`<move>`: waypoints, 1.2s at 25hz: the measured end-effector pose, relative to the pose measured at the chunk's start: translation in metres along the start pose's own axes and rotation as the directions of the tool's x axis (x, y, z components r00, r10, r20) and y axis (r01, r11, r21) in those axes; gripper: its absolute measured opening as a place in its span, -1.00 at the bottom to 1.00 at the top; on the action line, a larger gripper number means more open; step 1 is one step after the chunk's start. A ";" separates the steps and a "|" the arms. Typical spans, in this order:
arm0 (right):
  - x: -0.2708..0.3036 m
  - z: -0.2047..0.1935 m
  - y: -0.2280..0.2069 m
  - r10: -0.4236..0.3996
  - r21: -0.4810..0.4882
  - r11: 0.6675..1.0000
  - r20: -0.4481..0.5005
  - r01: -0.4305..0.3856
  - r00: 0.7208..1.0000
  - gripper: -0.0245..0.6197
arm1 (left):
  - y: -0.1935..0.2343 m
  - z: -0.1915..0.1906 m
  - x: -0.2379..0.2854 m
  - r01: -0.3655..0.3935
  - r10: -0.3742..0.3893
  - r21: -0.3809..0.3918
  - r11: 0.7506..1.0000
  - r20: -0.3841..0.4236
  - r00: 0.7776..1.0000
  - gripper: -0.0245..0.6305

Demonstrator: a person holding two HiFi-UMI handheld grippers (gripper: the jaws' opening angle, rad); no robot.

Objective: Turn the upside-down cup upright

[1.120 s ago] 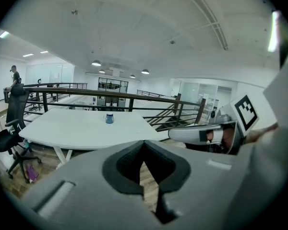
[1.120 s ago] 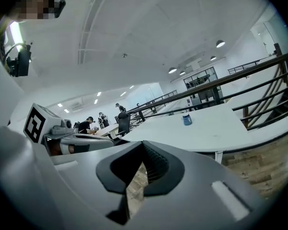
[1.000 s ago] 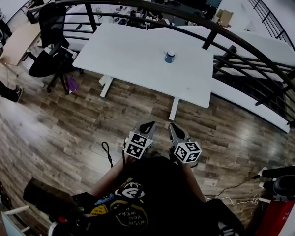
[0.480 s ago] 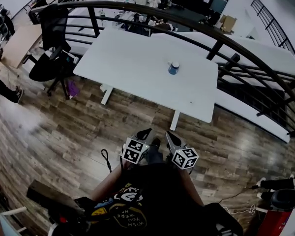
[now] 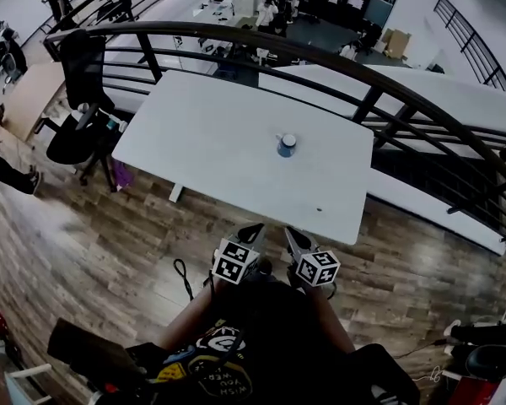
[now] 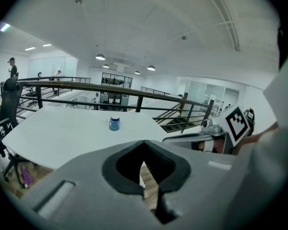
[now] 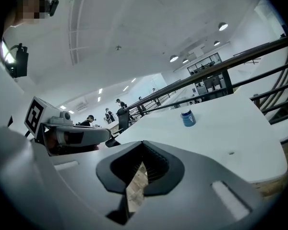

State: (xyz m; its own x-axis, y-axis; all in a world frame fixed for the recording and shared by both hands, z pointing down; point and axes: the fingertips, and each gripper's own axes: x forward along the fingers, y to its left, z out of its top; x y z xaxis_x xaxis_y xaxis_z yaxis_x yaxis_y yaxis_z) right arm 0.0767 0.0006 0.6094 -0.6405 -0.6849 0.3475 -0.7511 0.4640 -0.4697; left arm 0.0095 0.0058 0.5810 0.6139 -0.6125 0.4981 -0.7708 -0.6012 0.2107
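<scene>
A small blue cup [image 5: 286,146] stands mouth down on the white table [image 5: 211,150], its pale base on top. It shows too in the left gripper view as the cup [image 6: 114,123] and in the right gripper view as the cup [image 7: 187,118]. Both grippers are held close to the person's chest, short of the table's near edge. My left gripper [image 5: 254,230] is shut with nothing in it. My right gripper [image 5: 292,235] is shut and empty as well. The cup is far ahead of both.
A dark curved railing [image 5: 346,66] runs behind the table. An office chair [image 5: 80,99] stands at the table's left end. Wood floor [image 5: 110,226] lies between me and the table. People stand at the far left [image 5: 4,45]. Red equipment [image 5: 481,369] sits at the lower right.
The table and cup have come closer and lower in the head view as the person stepped forward. Both grippers stayed shut in front of the chest.
</scene>
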 end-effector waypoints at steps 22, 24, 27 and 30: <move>0.184 0.043 -0.167 -0.241 -0.162 0.963 -0.141 0.218 0.960 -0.93 | 0.160 0.064 0.153 0.081 -0.092 -0.119 0.990 -0.090 0.992 -0.91; 0.203 0.041 -0.192 -0.294 -0.214 0.941 -0.137 0.261 0.946 -0.93 | 0.170 0.062 0.162 0.096 -0.112 -0.138 0.986 -0.111 0.987 -0.91; 0.231 0.041 -0.224 -0.330 -0.267 0.920 -0.134 0.287 0.934 -0.71 | 0.182 0.060 0.172 0.101 -0.120 -0.131 0.986 -0.149 0.982 -0.91; 0.262 0.040 -0.245 -0.318 -0.335 0.908 -0.163 0.251 0.934 -0.25 | 0.192 0.059 0.172 0.078 -0.100 -0.126 0.989 -0.179 0.979 -0.91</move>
State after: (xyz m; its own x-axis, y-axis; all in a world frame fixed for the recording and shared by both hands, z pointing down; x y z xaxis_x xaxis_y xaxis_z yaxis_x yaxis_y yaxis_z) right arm 0.0998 -0.3150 0.7833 -0.3852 -0.6955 0.6066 -0.8967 0.4375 -0.0678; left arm -0.0232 -0.2453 0.6571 0.6474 -0.4475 0.6170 -0.7359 -0.5776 0.3532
